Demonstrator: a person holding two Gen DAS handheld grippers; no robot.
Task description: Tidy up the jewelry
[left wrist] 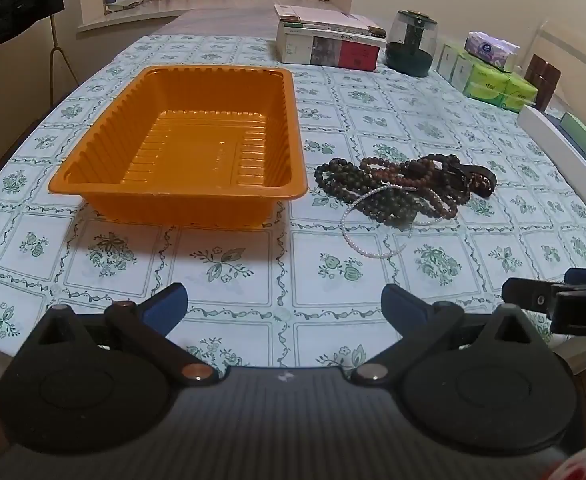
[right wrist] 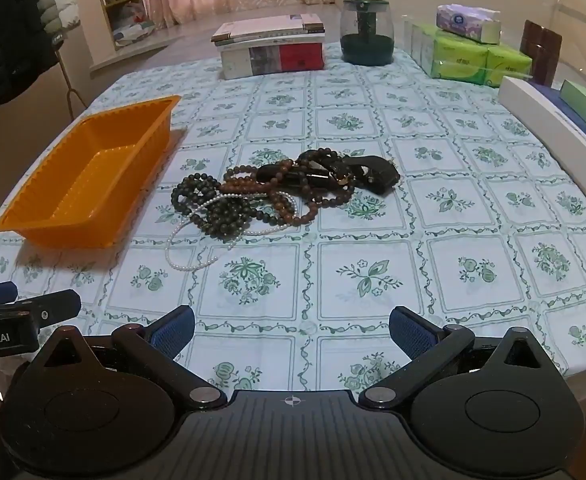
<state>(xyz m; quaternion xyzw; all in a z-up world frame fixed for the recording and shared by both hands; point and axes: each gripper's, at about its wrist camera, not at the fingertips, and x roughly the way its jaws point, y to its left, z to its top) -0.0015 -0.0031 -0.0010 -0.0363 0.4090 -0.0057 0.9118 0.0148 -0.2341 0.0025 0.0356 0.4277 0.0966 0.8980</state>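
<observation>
An empty orange plastic tray sits on the floral tablecloth. To its right lies a tangled heap of jewelry: dark and brown bead strings, a thin white pearl strand trailing toward me, and a black clip-like piece at the heap's right end. My left gripper is open, low over the cloth in front of the tray, nothing between its blue pads. My right gripper is open too, short of the heap, empty.
At the table's far side stand stacked books, a dark green glass jar, and tissue packs. Long flat boxes line the right edge. A dark jacket hangs at the left.
</observation>
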